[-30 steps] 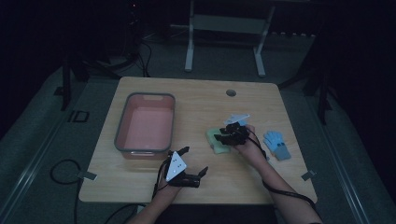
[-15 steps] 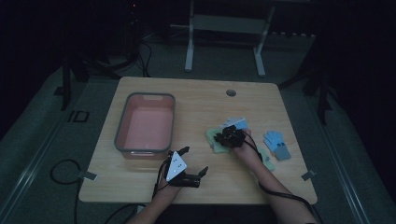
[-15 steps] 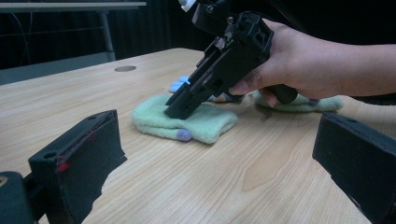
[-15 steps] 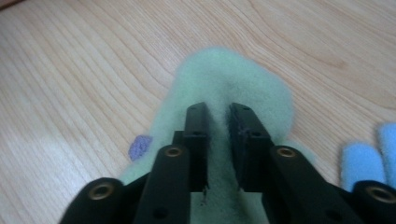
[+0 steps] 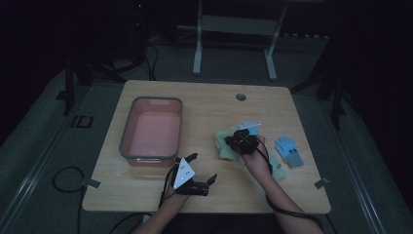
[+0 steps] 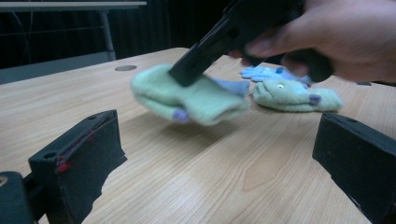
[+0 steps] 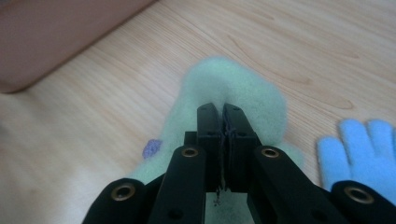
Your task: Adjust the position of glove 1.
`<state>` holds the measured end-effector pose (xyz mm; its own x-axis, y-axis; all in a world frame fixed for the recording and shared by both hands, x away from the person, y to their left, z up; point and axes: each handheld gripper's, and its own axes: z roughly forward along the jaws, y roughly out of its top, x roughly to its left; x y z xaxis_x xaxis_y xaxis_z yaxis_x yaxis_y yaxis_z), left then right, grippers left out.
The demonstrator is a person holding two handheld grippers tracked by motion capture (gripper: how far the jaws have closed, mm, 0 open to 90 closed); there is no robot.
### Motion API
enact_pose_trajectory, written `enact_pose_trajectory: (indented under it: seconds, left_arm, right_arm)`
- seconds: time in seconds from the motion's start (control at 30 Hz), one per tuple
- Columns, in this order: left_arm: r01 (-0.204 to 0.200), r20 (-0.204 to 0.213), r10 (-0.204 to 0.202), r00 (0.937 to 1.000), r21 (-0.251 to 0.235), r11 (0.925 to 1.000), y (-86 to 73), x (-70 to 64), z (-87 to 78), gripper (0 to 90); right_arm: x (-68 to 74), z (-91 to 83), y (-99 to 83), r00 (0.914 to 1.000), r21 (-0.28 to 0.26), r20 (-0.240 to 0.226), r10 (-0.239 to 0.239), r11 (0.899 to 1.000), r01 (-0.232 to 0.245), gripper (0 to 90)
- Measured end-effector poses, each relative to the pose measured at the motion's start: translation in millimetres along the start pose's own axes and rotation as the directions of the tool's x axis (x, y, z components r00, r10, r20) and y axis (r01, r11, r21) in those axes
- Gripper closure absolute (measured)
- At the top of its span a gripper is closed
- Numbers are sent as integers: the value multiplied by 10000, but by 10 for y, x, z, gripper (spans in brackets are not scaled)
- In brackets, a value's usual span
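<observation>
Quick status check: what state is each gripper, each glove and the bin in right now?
Right hand-held gripper: shut on the green glove.
Left hand-held gripper: open, empty, low over the table.
Green glove: pinched, lifted clear of the table.
Second green glove: lying flat on the table.
Blue glove: lying flat, untouched.
Pink bin: upright, empty.
</observation>
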<state>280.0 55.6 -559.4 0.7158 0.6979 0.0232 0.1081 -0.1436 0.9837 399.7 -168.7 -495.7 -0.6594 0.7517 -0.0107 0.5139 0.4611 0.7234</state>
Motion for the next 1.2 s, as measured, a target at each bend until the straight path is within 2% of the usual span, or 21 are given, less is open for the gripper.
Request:
enact_pose_trajectory:
  seconds: [0.03,0.07,0.17,0.33,0.4,0.47,0.67,0.8,0.83,0.97,1.03,1.13,1.2]
  left_arm:
    - [-3,-10,3,10000,11,10000,0,-1,1,10]
    - [-3,-10,3,10000,11,10000,0,-1,1,10]
    - [-7,-17,7,10000,18,10000,0,-2,0,10]
    - [-17,-13,17,10000,13,10000,0,0,0,10]
    - [-7,-12,7,10000,14,10000,0,1,1,10]
    - [-4,2,4,10000,5,10000,0,2,0,10]
    - [28,12,-28,10000,7,10000,0,5,1,10]
    - [50,32,-50,10000,-13,10000,0,5,1,10]
    - [62,31,-62,10000,-18,10000,-1,6,0,10]
    - [77,44,-77,10000,-24,10000,0,6,1,10]
    - [82,51,-82,10000,-14,10000,-1,7,1,10]
    - [77,50,-77,10000,-9,10000,0,7,2,10]
    - [79,66,-79,9999,-11,10000,0,7,2,10]
  right_arm:
    - [43,-81,-16,9999,5,-102,64,10000,-64,871]
    - [43,-81,-16,9999,5,-102,64,10000,-64,871]
    - [160,-189,-106,9999,78,170,-7,10000,6,871]
    - [244,-202,-234,9993,142,264,259,9996,-263,871]
    - [309,-168,-321,9996,229,275,114,9997,-120,871]
    - [324,-139,-358,9995,287,255,166,9994,-173,870]
    - [314,-35,-396,9995,376,306,107,9992,-118,864]
    - [286,154,-475,9991,650,364,194,9976,-218,832]
    - [281,162,-484,9991,554,338,242,9981,-261,828]
    - [262,135,-465,9987,560,228,461,9973,-473,737]
    - [257,93,-449,9991,429,252,327,9985,-337,695]
    - [229,31,-424,9992,322,177,365,9988,-371,669]
    - [165,-88,-371,9997,57,-5,249,9997,-249,643]
